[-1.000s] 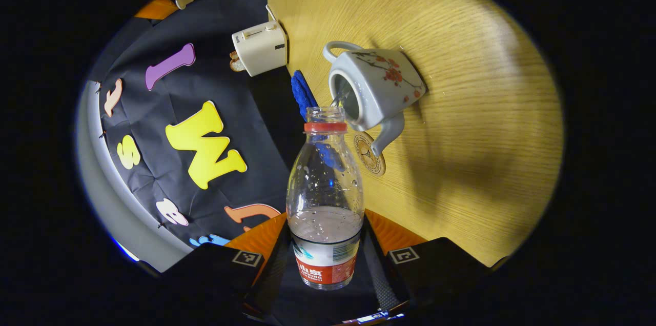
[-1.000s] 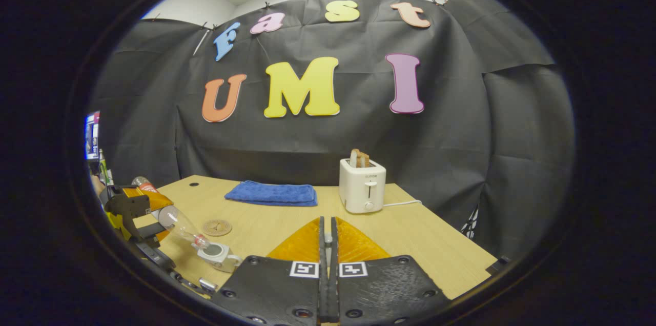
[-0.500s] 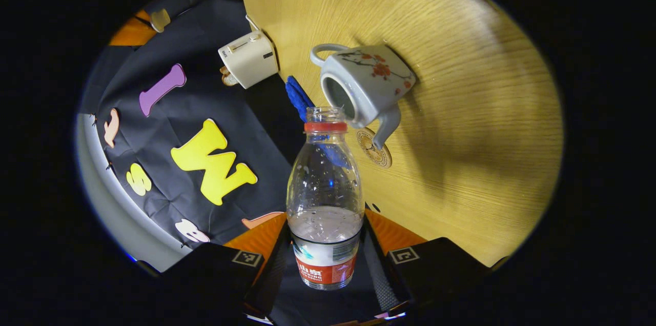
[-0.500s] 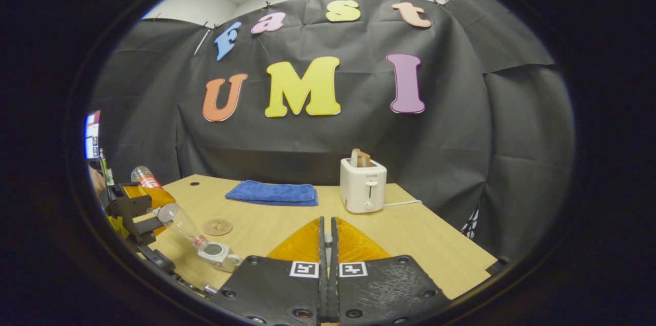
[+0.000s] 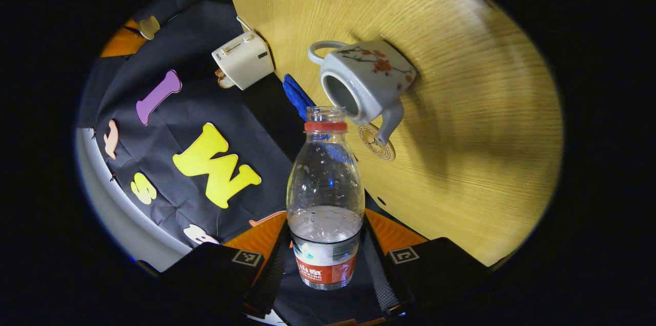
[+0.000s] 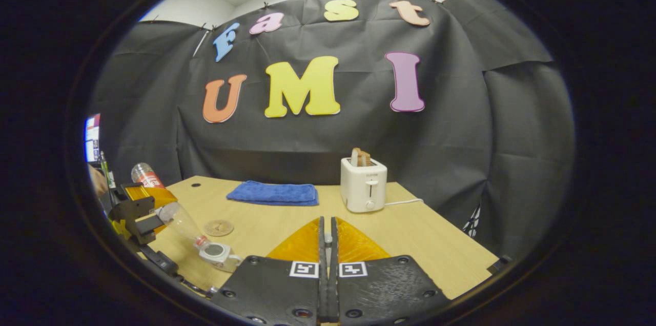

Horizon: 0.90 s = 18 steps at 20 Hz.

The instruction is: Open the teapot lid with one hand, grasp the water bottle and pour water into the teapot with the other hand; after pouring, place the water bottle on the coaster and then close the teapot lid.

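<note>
Water bottle (image 5: 326, 198) clamped between my left gripper (image 5: 326, 244) fingers at label end, tilted, open neck beside teapot (image 5: 365, 84) mouth. Teapot on table (image 5: 461, 110), lid off, opening facing bottle. Coaster (image 5: 376, 142) just past teapot spout. Blue cloth (image 6: 273, 193) and toaster (image 6: 363, 184) behind teapot, toward table's back edge. My right gripper (image 6: 326, 244) fingers pressed together; cannot tell whether anything sits between them.
</note>
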Available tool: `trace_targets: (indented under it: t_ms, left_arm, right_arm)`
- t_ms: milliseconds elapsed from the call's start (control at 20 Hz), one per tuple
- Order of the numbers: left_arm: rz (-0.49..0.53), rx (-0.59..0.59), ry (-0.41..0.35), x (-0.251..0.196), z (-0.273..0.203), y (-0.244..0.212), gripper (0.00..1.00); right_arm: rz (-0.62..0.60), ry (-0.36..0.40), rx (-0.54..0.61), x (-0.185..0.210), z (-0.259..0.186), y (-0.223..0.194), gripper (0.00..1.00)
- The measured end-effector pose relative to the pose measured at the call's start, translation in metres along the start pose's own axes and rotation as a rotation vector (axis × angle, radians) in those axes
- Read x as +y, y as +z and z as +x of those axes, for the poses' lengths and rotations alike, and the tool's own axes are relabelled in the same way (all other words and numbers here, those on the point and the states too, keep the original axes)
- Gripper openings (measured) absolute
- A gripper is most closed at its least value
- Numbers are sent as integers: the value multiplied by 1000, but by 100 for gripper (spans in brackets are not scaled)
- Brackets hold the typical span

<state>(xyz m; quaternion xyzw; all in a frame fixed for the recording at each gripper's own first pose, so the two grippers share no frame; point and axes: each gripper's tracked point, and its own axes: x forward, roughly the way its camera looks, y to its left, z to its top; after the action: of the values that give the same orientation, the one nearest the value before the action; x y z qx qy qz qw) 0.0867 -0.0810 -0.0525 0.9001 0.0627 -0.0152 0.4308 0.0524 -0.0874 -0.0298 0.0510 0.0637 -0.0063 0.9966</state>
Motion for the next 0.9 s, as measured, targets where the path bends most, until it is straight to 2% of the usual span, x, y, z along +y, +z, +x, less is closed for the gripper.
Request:
trace_targets:
  t_ms: [150,200,300,350,400,500,550,600,750,900]
  left_arm:
    - [2,0,-2,-2,0,-1,75]
    - [2,1,-5,-3,1,0,79]
    - [2,0,-2,-2,1,1,75]
    - [2,-1,-2,-2,1,1,79]
    - [2,-3,1,-2,1,1,75]
    - [-36,-17,3,-4,1,1,79]
    - [-86,-30,-3,-7,0,0,79]
    - [-165,-48,-17,-12,0,1,75]
    - [-486,-109,-83,-35,-2,6,75]
    - [-755,-122,-71,-41,2,6,75]
  right_arm:
    - [-3,-5,-2,-2,0,1,0]
    - [-3,-6,-3,-2,-1,1,0]
    - [-4,-13,-5,-4,-1,2,0]
    - [-5,-14,-6,-4,-1,2,0]
    - [-8,-16,-7,-4,0,2,0]
    - [-11,-21,-9,-6,-1,3,0]
    - [-9,-20,-11,-6,-1,3,0]
    - [-4,-18,-12,-5,-1,4,0]
    - [9,-10,-4,-4,0,2,0]
    - [5,-22,-17,-8,-2,6,0]
